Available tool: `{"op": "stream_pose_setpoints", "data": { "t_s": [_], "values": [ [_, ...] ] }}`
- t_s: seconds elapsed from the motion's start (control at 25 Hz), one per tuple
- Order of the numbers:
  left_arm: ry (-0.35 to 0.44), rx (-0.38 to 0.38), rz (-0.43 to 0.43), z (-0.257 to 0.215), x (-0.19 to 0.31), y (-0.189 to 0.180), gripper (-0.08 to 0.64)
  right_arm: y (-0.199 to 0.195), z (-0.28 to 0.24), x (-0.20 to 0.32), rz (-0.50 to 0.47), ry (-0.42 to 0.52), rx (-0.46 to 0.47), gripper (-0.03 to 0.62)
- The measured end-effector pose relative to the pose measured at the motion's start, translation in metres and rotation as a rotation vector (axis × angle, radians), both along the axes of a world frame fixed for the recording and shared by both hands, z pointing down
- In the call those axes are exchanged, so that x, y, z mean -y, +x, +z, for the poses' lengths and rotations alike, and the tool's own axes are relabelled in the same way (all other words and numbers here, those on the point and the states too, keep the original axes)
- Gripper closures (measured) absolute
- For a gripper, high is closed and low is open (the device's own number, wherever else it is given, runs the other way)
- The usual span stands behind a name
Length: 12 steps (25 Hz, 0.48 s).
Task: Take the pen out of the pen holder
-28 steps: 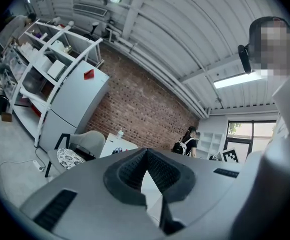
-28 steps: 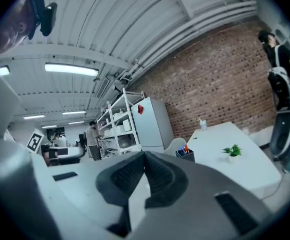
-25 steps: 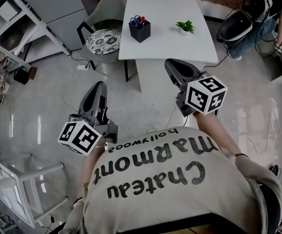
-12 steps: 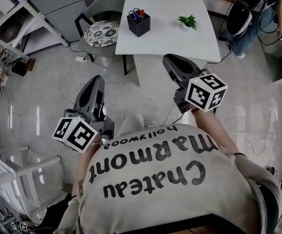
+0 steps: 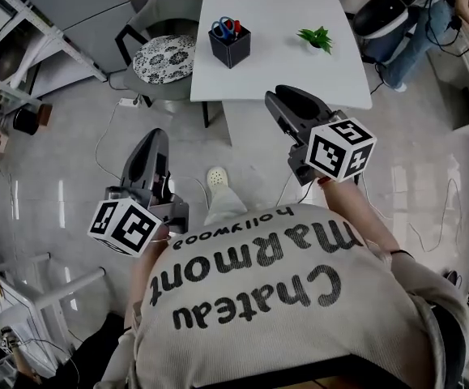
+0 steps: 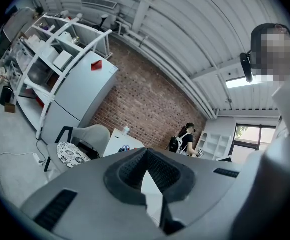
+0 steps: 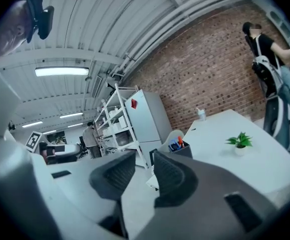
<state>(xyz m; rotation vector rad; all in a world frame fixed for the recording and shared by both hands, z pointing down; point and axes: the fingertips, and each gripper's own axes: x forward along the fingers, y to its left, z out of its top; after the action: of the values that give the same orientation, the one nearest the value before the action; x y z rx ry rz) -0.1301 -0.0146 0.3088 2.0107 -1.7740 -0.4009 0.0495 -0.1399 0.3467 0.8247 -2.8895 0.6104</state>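
Approach step. Pen holder [image 5: 229,45], pen [image 5: 236,29] inside, upper centre on white table [image 5: 283,63]. Left gripper [image 5: 155,138] fingers pressed together; right gripper [image 5: 279,101] fingers opening, empty. Next we likely must close the distance.

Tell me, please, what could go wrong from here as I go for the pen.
The scissors share the pen holder with the red pen, so the right tool, its jaws opening with nothing between, might catch them instead. Nothing steadies the pen holder on the table, so pulling could tip it.
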Motion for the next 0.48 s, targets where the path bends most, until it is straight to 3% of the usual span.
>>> {"op": "stream_pose_setpoints", "data": {
  "t_s": [0.48],
  "values": [
    [-0.085,-0.032,0.061,0.032,0.089,-0.052,0.558,-0.047,0.028,0.078,0.052,-0.073,-0.026,0.449]
  ]
}}
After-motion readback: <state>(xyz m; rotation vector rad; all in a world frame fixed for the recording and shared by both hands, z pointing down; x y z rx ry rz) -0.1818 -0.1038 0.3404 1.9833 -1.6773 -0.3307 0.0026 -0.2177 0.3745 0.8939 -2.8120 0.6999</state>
